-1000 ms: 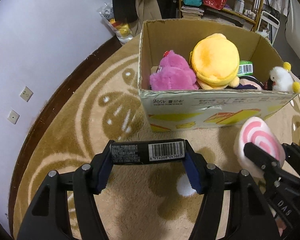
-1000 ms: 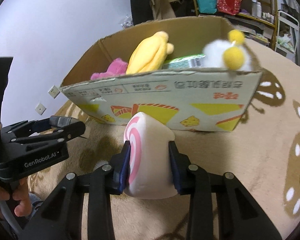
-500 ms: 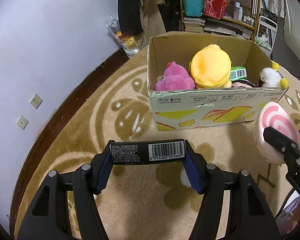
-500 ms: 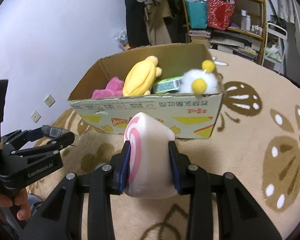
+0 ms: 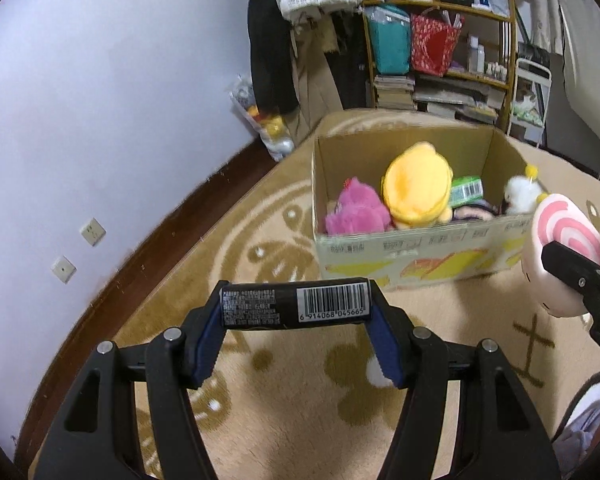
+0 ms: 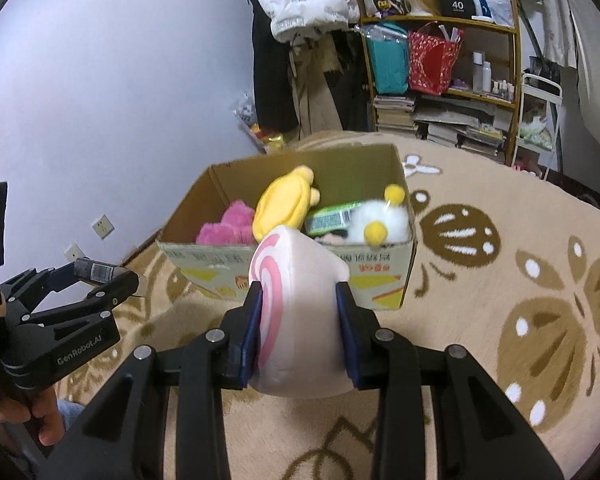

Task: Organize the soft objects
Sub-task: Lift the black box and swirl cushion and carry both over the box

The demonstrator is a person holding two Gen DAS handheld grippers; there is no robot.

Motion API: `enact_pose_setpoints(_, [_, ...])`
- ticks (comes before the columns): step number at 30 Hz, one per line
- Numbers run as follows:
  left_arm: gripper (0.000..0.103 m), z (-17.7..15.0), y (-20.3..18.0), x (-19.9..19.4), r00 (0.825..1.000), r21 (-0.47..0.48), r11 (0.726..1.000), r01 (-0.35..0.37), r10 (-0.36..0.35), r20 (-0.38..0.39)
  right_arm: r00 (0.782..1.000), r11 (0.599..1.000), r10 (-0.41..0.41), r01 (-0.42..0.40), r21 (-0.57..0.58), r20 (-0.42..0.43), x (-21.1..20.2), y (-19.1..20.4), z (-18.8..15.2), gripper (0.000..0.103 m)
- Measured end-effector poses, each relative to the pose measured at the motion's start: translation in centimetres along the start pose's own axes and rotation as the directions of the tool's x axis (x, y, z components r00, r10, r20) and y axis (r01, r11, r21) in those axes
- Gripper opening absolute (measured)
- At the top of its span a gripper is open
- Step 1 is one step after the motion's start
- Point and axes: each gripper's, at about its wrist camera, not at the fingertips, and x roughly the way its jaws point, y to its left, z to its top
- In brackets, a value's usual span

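Right wrist view: your right gripper (image 6: 298,312) clamps the swirl plush (image 6: 296,300), lifted since 1 second ago, probably boxward; left gripper (image 5: 294,320) pinches the black pack (image 5: 294,308) short of the box (image 5: 416,248).

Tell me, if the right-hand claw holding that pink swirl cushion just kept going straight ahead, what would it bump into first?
Probably the cardboard box: the pink swirl plush in the right gripper would likely hit its near wall or rim, though height is unclear.

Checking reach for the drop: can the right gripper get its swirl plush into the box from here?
Probably yes: the right gripper holds the swirl plush before the box, whose top is open.
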Motion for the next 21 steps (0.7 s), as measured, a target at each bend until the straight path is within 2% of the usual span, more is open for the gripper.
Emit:
enact_pose_setpoints(3, [0.063, 0.6, 0.1, -0.8, 0.999, 0.0, 1.0, -0.017, 0.017, 0.043, 0.999, 0.999, 0.024, -0.024, 0.022, 0.021, -0.5, -0.3, 0.5, 0.037])
enact_pose_setpoints(13, [0.063, 2.7, 0.0, -3.1, 0.989, 0.017, 1.0, -0.021, 0.019, 0.144, 0.997, 0.999, 0.011, -0.014, 0.037, 0.079, -0.8, -1.2, 1.8, 0.037])
enact_pose_setpoints(18, [0.063, 3.8, 0.0, -3.2, 0.987, 0.002, 1.0, 0.014, -0.014, 0.161, 0.993, 1.0, -0.006, 0.004, 0.017, 0.114, -1.0, -1.2, 2.7, 0.037])
enact_pose_setpoints(21, [0.063, 4.2, 0.1, -2.8, 0.986, -0.02, 1.0, 0.012, -0.008, 0.164, 0.992, 1.0, 0.004, -0.005, 0.01, 0.125, -0.8, -1.1, 3.2, 0.037])
